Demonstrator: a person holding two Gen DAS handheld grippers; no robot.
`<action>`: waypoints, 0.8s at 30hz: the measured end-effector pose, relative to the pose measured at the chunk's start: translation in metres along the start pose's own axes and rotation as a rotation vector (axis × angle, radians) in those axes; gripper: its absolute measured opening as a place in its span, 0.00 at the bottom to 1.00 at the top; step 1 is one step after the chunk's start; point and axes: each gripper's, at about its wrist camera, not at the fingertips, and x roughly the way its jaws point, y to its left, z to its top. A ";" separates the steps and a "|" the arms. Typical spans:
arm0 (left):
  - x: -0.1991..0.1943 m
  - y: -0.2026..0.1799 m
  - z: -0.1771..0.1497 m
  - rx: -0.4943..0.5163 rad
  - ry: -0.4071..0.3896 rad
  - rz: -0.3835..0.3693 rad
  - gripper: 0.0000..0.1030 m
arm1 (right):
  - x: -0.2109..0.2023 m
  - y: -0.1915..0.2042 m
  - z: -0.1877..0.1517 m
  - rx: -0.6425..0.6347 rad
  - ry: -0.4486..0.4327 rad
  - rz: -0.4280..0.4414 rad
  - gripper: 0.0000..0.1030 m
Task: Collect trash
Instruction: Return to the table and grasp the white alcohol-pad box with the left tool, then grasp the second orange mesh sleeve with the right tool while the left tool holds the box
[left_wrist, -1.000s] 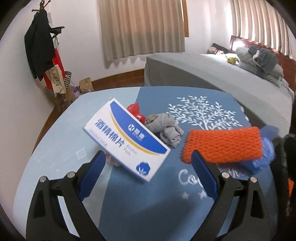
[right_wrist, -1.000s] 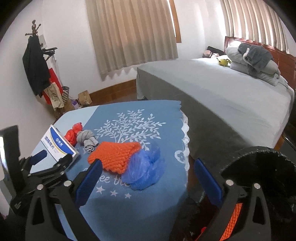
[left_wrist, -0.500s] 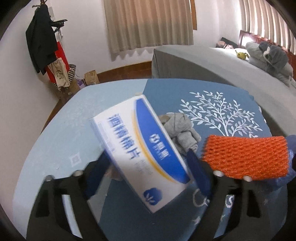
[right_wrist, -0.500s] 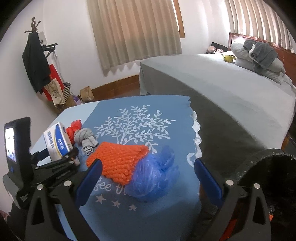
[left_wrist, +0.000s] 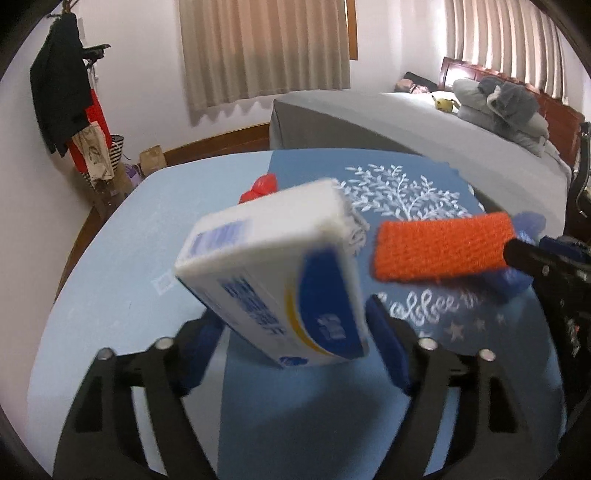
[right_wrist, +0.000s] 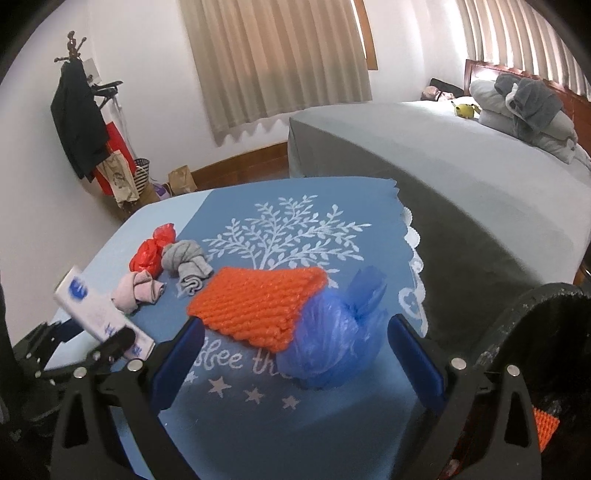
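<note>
At the bottom of the left wrist view, the left gripper is seen with a white and blue cardboard box printed with text between its blue pads; the box is tilted, lifted off the table and blurred. The jaws are opening slightly, yet the box appears to be held by them. In the right wrist view the same box is seen at the lower left, raised above the table edge.

At the bottom of the right wrist view, the right gripper is held wide, with nothing pressed between its pads; a crumpled blue plastic bag lies on the table between the open fingers, and an orange foam net sleeve rests against it, just to the left.

At the lower right edge, a round black trash bin stands beside the table, and a scrap of orange netting is already visible inside it, so a small part of the task is judged done.

Further up the blue tablecloth with a white tree print, a pink rolled cloth, a grey knotted cloth and a red plastic bag are left uncollected. Most of the collecting is therefore judged still ahead.
</note>
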 end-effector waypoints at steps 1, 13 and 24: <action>0.000 -0.001 -0.002 0.000 0.004 0.009 0.81 | 0.000 0.001 -0.001 0.000 0.000 0.000 0.95; -0.022 -0.002 -0.020 -0.036 -0.027 0.010 0.81 | -0.008 0.002 -0.005 -0.015 -0.001 -0.003 0.95; -0.029 -0.006 -0.028 -0.047 0.028 -0.026 0.69 | -0.018 0.000 -0.004 -0.009 -0.011 0.003 0.95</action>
